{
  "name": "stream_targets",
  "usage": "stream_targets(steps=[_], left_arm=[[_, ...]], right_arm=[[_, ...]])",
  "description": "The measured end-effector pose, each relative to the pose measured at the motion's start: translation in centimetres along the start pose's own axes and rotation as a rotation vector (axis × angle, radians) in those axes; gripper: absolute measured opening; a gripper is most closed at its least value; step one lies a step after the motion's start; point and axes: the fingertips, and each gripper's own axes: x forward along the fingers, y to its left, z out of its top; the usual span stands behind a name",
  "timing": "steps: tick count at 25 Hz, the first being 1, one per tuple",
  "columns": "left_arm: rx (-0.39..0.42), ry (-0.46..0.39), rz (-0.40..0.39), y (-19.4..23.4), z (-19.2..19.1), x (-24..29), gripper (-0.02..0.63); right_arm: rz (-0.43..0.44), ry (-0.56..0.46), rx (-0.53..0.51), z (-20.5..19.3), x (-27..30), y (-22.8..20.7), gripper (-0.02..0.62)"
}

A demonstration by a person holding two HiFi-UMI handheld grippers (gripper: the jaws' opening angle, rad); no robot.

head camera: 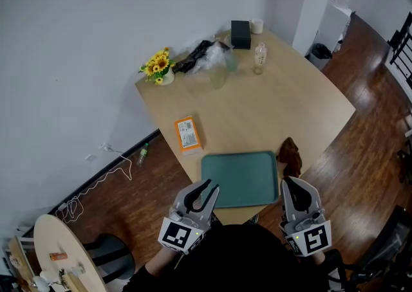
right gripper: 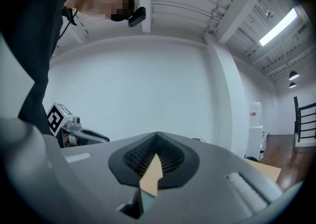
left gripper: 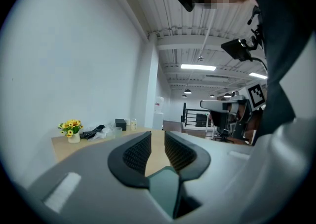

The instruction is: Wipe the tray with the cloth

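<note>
Green tray (head camera: 239, 178) lies at lower centre on the tabletop (head camera: 270, 104), brown cloth (head camera: 290, 154) just right of it at the edge. Left tool (head camera: 209, 186) stands apart, empty; right tool (head camera: 287, 182) is closed, empty. Unopened, it could nudge the cloth off.

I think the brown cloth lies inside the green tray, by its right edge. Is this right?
Not quite: the cloth lies on the table, outside the tray, by its right edge. The head view shows it.
</note>
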Motion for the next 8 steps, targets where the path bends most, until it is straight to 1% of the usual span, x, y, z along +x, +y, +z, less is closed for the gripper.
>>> stream_targets(steps=[8], left_arm=[[0.000, 0.007, 0.004, 0.22, 0.13, -0.39, 0.066]], right_arm=[[0.020, 0.034, 0.017, -0.72, 0.10, 0.48, 0.002]])
